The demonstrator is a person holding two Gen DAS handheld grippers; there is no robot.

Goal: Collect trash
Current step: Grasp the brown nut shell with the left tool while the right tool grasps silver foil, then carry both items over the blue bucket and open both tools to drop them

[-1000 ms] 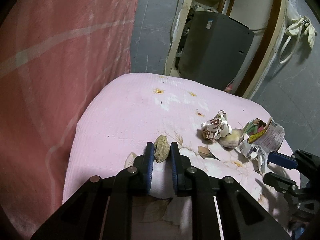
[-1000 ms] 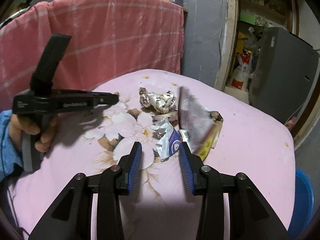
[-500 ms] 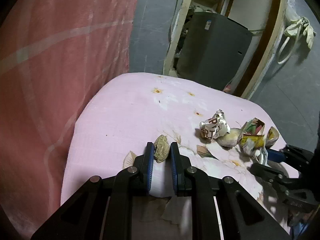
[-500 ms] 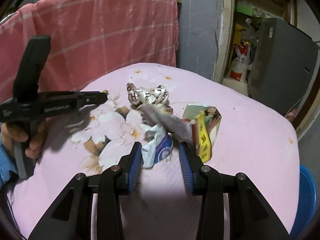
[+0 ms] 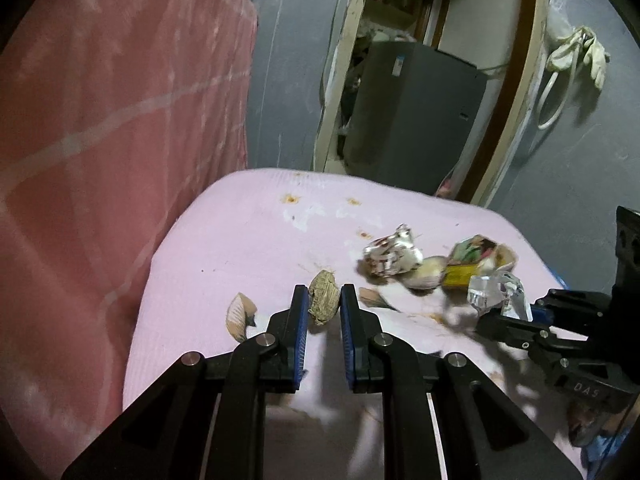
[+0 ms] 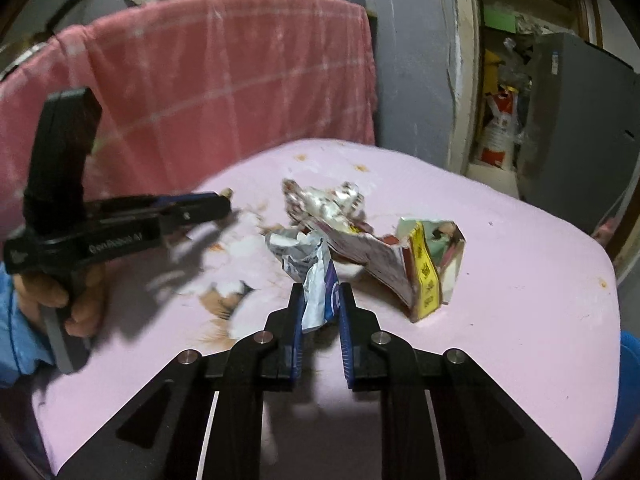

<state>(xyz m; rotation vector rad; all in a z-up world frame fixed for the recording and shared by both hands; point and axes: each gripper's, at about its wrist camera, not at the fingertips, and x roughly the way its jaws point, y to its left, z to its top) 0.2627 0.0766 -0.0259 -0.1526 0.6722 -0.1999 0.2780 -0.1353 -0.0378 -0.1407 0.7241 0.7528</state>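
Observation:
My left gripper (image 5: 324,291) is shut on a small tan crumpled scrap (image 5: 322,302) just above the pink flowered cushion (image 5: 248,240). In the right wrist view a hand holds that left gripper (image 6: 226,202) at the left. The jaws of my right gripper (image 6: 322,288) are closing, and their pads press a crumpled white and purple wrapper (image 6: 316,280). That wrapper (image 5: 498,294) also shows at the right of the left wrist view. Beyond it lie a silvery crumpled foil wrapper (image 6: 324,204) and a torn carton with a yellow band (image 6: 428,272).
A pink checked cloth (image 6: 224,80) hangs behind and to the left of the cushion. A grey cabinet (image 5: 412,120) stands in the doorway beyond the far edge. Something blue (image 6: 628,380) sits low off the cushion's right side. A pale shell-like piece (image 5: 426,276) lies by the foil.
The right gripper's jaws have closed onto the white and purple wrapper. The left gripper has risen a little with the tan scrap. The carton has tipped over and turned.

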